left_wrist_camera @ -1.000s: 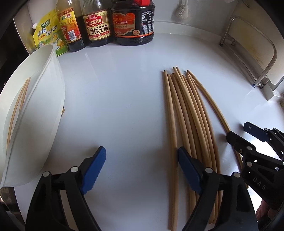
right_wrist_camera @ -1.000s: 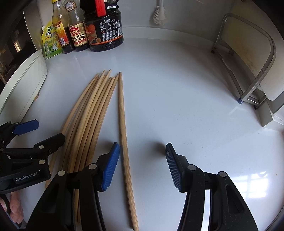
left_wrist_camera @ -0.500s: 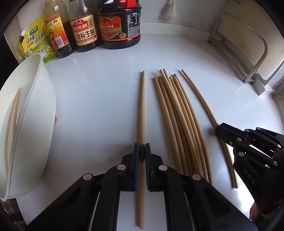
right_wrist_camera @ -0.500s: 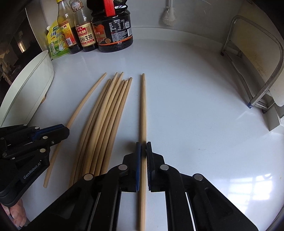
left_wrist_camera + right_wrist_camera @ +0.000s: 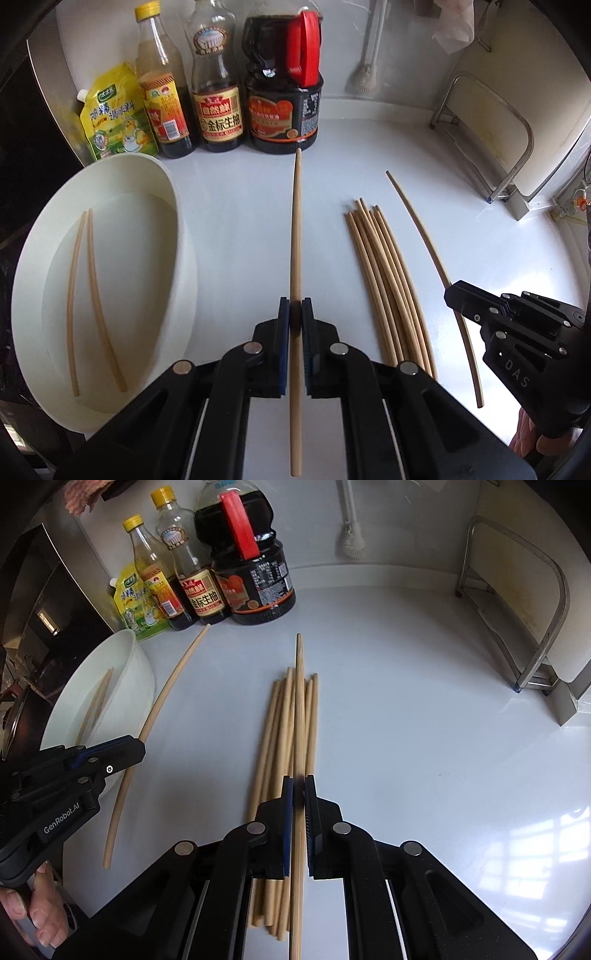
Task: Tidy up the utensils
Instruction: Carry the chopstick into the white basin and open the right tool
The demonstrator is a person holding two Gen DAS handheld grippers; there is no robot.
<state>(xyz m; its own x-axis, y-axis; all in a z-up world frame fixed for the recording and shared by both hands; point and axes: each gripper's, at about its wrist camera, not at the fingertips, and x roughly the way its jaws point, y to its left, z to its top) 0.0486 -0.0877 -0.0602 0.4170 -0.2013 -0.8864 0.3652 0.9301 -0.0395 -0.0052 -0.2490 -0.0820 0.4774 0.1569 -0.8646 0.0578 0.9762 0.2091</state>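
My left gripper (image 5: 294,317) is shut on one wooden chopstick (image 5: 296,236), lifted off the white counter and pointing toward the bottles. My right gripper (image 5: 298,790) is shut on another chopstick (image 5: 300,701), raised above the bundle of several chopsticks (image 5: 280,746) lying on the counter. In the left wrist view that bundle (image 5: 384,280) lies right of my held stick, and the right gripper (image 5: 454,295) grips its chopstick (image 5: 417,221) further right. A white oval bowl (image 5: 181,236) at left holds two chopsticks (image 5: 85,295). The left gripper (image 5: 136,747) shows at the right wrist view's left edge.
Sauce bottles (image 5: 218,110), a dark jug (image 5: 284,107) and a yellow pouch (image 5: 114,118) line the back wall. A metal rack (image 5: 491,147) stands at the right. A brush (image 5: 364,79) hangs on the wall. A person's fingers (image 5: 40,915) hold the left gripper's handle.
Both grippers closed, each on one chopstick, then rose with it off the counter. The bundle stays lying where it was.
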